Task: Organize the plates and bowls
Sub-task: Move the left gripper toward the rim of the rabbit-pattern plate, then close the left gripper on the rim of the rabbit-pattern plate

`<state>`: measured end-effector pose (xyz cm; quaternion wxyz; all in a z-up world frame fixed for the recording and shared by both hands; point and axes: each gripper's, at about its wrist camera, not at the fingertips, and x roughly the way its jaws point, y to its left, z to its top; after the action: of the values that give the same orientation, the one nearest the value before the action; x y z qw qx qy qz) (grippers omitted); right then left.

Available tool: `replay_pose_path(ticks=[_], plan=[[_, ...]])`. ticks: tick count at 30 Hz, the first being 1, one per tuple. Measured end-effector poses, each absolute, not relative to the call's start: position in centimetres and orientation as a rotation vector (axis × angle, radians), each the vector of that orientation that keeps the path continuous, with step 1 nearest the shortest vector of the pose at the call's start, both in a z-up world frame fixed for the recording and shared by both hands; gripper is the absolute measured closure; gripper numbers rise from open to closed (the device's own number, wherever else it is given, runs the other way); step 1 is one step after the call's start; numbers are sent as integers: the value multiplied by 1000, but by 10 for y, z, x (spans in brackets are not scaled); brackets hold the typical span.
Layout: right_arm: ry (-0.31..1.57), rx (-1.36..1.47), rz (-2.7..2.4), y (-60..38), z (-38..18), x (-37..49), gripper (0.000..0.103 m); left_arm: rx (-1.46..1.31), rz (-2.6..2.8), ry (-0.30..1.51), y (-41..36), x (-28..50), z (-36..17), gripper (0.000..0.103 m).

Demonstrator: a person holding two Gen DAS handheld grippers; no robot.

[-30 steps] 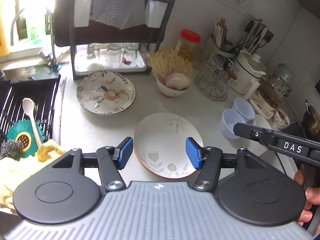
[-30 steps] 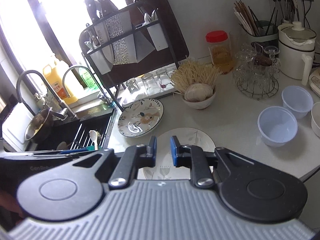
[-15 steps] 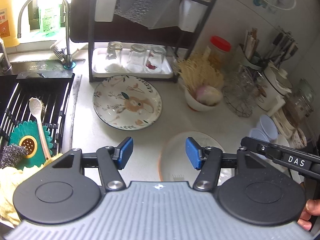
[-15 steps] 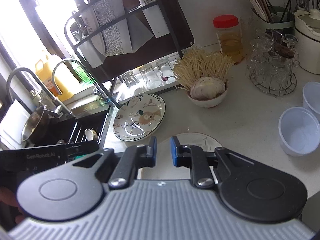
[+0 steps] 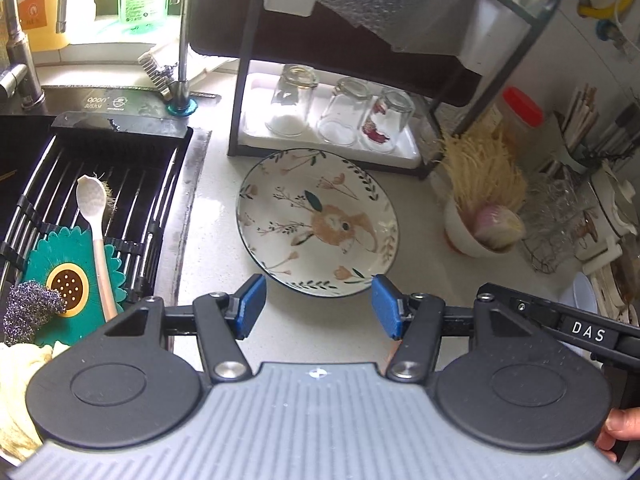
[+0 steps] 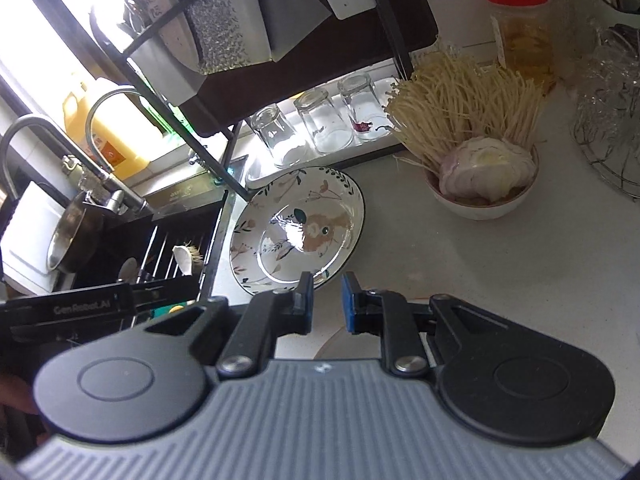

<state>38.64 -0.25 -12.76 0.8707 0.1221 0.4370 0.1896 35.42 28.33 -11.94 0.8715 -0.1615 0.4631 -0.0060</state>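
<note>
Both grippers have swung left from the plain plate toward the floral plate (image 5: pixel 318 222), lying on the counter (image 5: pixel 420 272) before the dish rack (image 5: pixel 244 92). The left gripper (image 5: pixel 318 306) hangs released and empty at its near rim; the right gripper (image 6: pixel 326 300) is nearly clenched, grasping nothing.

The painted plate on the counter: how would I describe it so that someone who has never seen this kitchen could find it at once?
Start at the black dish rack beside the sink, with three upturned glasses on its white tray. The painted plate lies flat on the pale counter directly before that tray. It alone carries an orange rabbit among leafy sprigs inside a dark rim; the white bowl to its right holds noodles.
</note>
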Motion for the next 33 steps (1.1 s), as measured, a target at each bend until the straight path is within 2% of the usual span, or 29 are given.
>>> replay_pose_path(ticks=[18, 19, 22, 33], plan=[[1043, 243, 330, 22, -170, 472, 83, -338, 32, 1049, 311, 436, -164, 39], [1047, 249, 328, 22, -172, 475, 82, -332, 31, 1053, 311, 441, -167, 39], [1071, 285, 322, 21, -182, 486, 65, -326, 28, 1071, 314, 453, -176, 39], [1090, 302, 293, 39, -201, 509, 65, -295, 22, 1133, 327, 486, -199, 40]])
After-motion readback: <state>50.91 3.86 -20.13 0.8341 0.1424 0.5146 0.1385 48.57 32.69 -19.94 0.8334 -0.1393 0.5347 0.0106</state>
